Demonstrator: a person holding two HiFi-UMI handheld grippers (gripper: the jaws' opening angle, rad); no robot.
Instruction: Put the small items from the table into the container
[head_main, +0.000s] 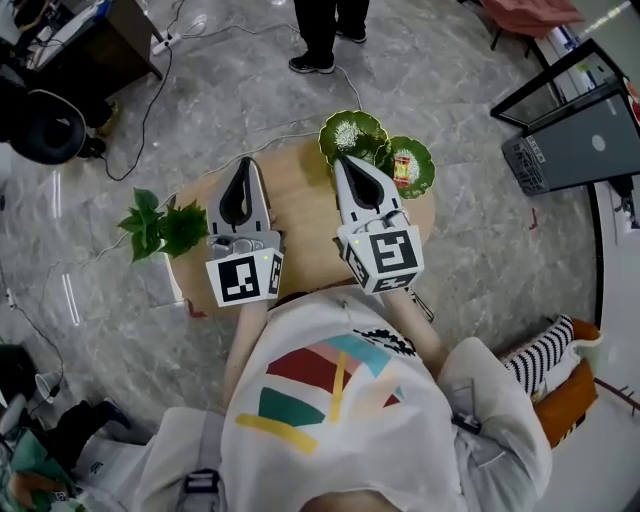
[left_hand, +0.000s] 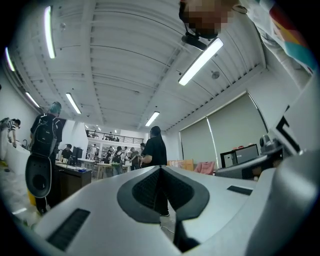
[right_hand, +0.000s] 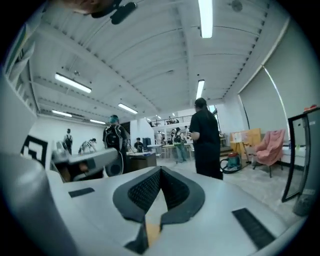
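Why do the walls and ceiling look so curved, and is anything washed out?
Left gripper view: the wide lens bows the ceiling, and the light strip glares white. Right gripper view: same bowing, ceiling lamp blown out. Head view: the floor curves round the table, evenly lit.

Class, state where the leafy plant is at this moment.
In the head view, the plant sits at the table's left edge, just left of the left hand-held gripper, across the table from the green dishes.

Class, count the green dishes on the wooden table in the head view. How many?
2. One green dish sits at the table's far edge; the other is beside it on its right, holding a red item. The right gripper may hide more.
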